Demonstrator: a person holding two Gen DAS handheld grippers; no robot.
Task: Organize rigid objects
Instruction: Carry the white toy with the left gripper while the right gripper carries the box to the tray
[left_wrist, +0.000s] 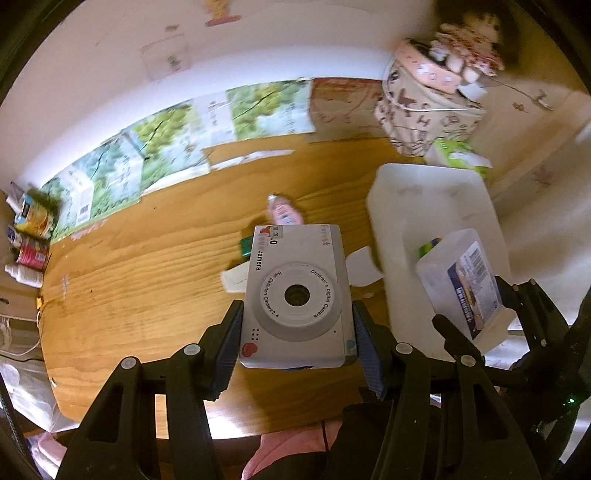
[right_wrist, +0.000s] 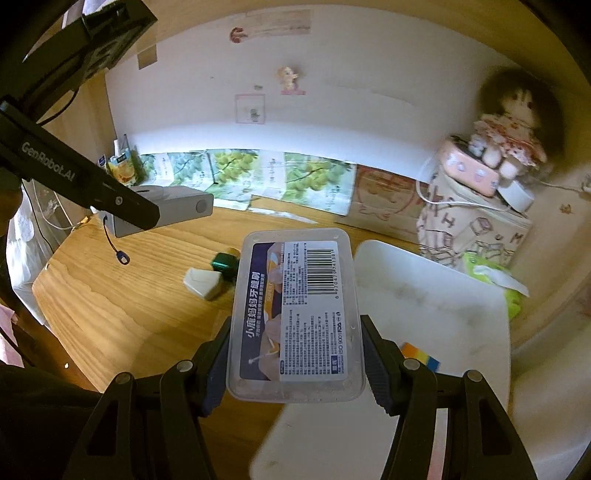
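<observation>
My left gripper (left_wrist: 295, 350) is shut on a grey children's digital camera (left_wrist: 295, 295), lens facing the view, held above the wooden table (left_wrist: 129, 277). The right wrist view shows that camera (right_wrist: 173, 210) at the left, a wrist strap dangling under it. My right gripper (right_wrist: 295, 369) is shut on a clear plastic box (right_wrist: 295, 314) with a barcode label, held over the near edge of a white bin (right_wrist: 461, 306). The box (left_wrist: 461, 291) and the right gripper (left_wrist: 476, 314) appear at the right in the left wrist view, over the white bin (left_wrist: 424, 206).
On the table lie a pink tube (left_wrist: 284, 212), a green object (right_wrist: 223, 263), a white wedge-shaped piece (right_wrist: 203, 282) and a colourful item (right_wrist: 421, 356) inside the bin. A patterned box (right_wrist: 472, 229) with a doll (right_wrist: 513, 129) and a green tissue pack (right_wrist: 491, 280) stand behind the bin.
</observation>
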